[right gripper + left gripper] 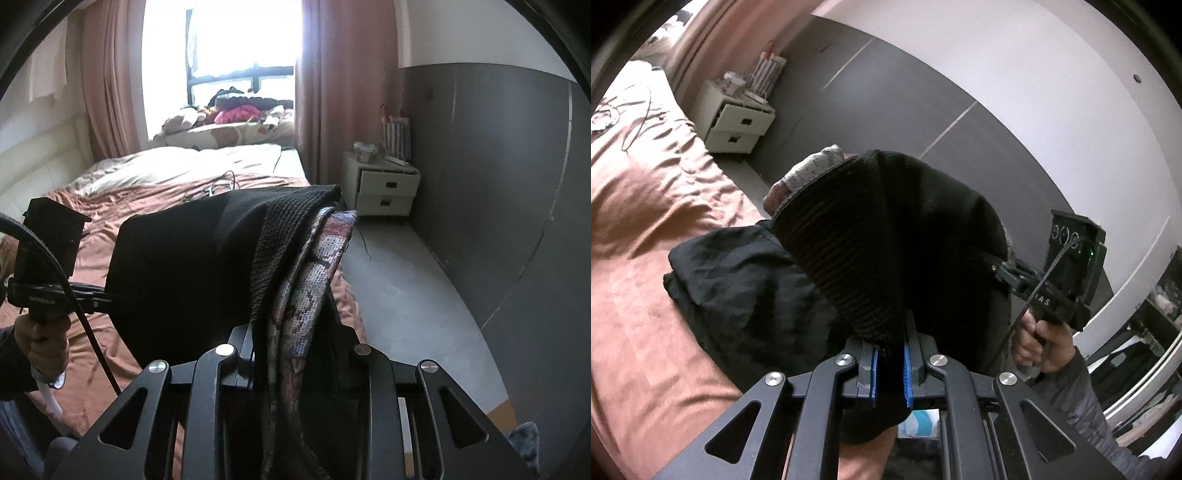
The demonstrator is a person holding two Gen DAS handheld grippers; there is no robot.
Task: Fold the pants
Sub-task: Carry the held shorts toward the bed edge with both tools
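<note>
left gripper point(890, 363): I see it pinching the black pants point(886, 236) | right gripper point(284, 369): clamped on their patterned waistband point(314, 266), frame centre

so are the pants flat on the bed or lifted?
Lifted at the waistband: both the left gripper and right gripper clamp the black pants; the lower part bunches on the bed.

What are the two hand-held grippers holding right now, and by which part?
Both hold the black pants: the left hand-held gripper is shut on the ribbed waistband, the right hand-held gripper on the waistband with its patterned lining.
</note>
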